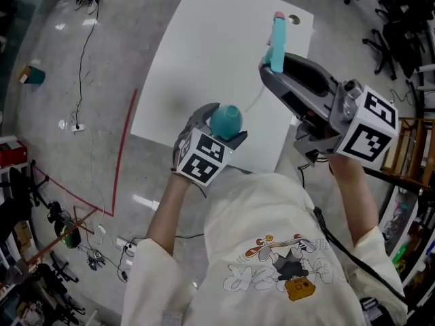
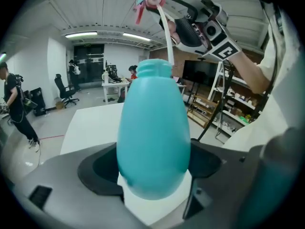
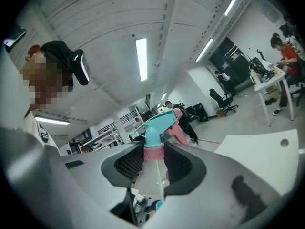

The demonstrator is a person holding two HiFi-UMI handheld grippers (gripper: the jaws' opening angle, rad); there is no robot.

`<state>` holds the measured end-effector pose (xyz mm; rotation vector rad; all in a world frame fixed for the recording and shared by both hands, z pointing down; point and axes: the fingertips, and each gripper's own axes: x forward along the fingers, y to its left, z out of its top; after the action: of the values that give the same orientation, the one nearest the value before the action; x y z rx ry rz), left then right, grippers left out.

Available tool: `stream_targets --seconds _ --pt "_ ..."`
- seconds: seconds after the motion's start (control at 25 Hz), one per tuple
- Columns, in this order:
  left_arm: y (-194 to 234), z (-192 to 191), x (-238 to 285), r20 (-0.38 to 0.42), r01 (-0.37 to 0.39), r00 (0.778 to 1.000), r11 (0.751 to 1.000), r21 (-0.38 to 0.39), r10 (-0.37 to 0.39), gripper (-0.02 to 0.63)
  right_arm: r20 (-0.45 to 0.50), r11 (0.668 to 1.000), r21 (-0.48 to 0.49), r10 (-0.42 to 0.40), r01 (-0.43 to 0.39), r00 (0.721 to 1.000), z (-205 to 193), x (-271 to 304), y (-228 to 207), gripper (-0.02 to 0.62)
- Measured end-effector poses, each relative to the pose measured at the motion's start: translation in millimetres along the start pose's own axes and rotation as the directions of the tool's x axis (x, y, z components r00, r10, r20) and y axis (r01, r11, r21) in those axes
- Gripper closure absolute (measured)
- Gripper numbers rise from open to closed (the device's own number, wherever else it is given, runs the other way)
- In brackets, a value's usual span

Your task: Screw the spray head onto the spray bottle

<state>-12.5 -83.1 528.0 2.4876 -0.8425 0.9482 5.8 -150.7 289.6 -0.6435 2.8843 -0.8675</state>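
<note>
1. Head view: my left gripper (image 1: 216, 117) stands over the near edge of the white desk (image 1: 204, 53). Its jaws are spread wide and clamped on the round teal spray bottle (image 1: 228, 122). My right gripper (image 1: 272, 65) is higher and further right. It grips the spray head (image 1: 277, 43), teal with a pink tip, well apart from the bottle. The thin dip tube (image 1: 254, 100) curves from it towards the bottle. Each marker cube (image 1: 202, 158) carries only black-and-white squares, not letters. The cartoon print on my shirt (image 1: 285, 270) has a scrawl too small to read.

2. Left gripper view: the bottle (image 2: 152, 132) fills the gap between my wide-set jaws, and both pads press on its belly. Its plain teal side faces the camera. Its threaded neck (image 2: 156, 68) points away, open. Above it hangs the spray head (image 2: 151, 1) in my right gripper. The tube's (image 2: 167, 37) lower end reaches the neck's mouth, but I cannot tell whether it is inside. A green sign over the far doorway is too small to read.

3. Right gripper view: my jaws are about half closed on the pink collar (image 3: 153, 152) of the spray head (image 3: 157, 125). Its teal nozzle and pink trigger point away beyond them. The tube (image 3: 158, 182) runs back between the jaws towards the camera. A desk corner (image 3: 257, 147) shows at the right.
</note>
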Motion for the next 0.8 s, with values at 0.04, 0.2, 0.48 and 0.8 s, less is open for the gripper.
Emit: stream_targets --seconds 0.04,0.2,0.48,0.8 --pt "-7 8 -5 0.001 0.029 1.0 1.0 0.011 -0.029 0.199 0.003 0.999 -0.015 0.031 -0.031 1.0 6 -1 13 0.46" --pt "-28 32 -16 -0.014 0.089 0.996 0.993 0.081 -0.088 0.199 -0.011 0.993 -0.075 0.089 -0.09 0.996 16 -8 35 0.46" --pt "-47 39 -45 0.021 0.113 0.993 0.99 0.088 -0.115 0.199 -0.057 0.975 -0.054 0.211 -0.214 0.976 -5 -2 65 0.46" --pt "-76 89 -105 0.085 0.378 0.92 0.923 0.077 -0.384 0.199 -0.127 0.797 -0.102 0.583 -0.595 0.803 -20 -17 102 0.46"
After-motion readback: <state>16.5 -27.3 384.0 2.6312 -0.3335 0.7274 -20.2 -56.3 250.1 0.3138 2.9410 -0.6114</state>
